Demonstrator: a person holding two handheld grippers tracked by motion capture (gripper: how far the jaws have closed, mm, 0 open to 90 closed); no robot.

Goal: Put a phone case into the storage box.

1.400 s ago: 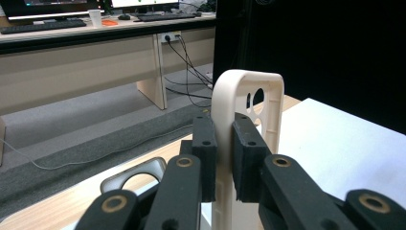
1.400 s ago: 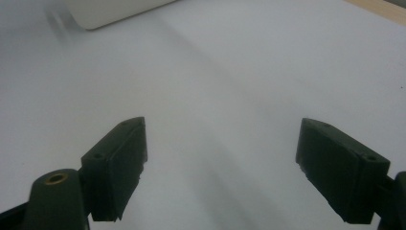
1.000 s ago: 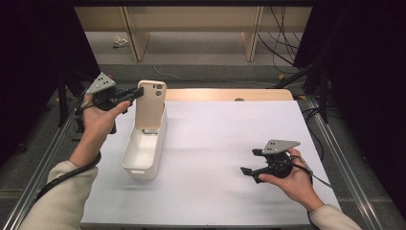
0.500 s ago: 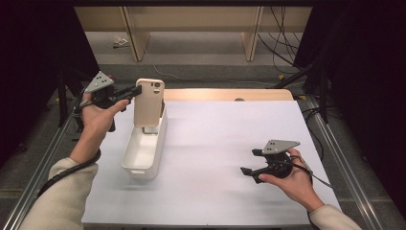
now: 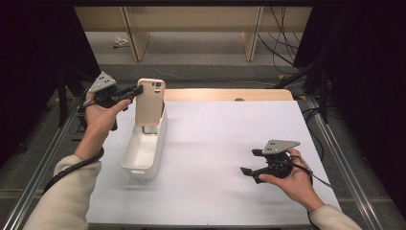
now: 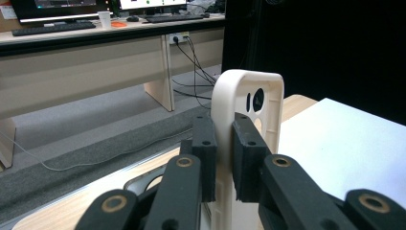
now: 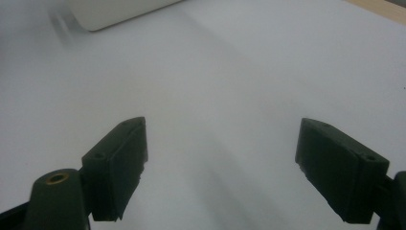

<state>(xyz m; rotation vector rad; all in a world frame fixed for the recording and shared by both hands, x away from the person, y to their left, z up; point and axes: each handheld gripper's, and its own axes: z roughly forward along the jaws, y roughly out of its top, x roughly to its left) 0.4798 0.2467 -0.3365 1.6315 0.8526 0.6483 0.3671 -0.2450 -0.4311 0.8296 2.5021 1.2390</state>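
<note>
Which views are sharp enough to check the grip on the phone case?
Left gripper view: sharp on the phone case clamped by the left gripper, background soft. High view: evenly lit, dark surroundings. Right gripper view: blurred, white bin smeared.

Office/lab: desks w/ monitors [image 6: 62,4], keyboards [image 6: 52,28], floor cables [image 6: 194,62].

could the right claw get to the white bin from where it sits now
Probably yes: bare white tabletop lies between the open, empty right claw and the white bin. The left claw only pinches the phone case standing at the bin's far end.
</note>
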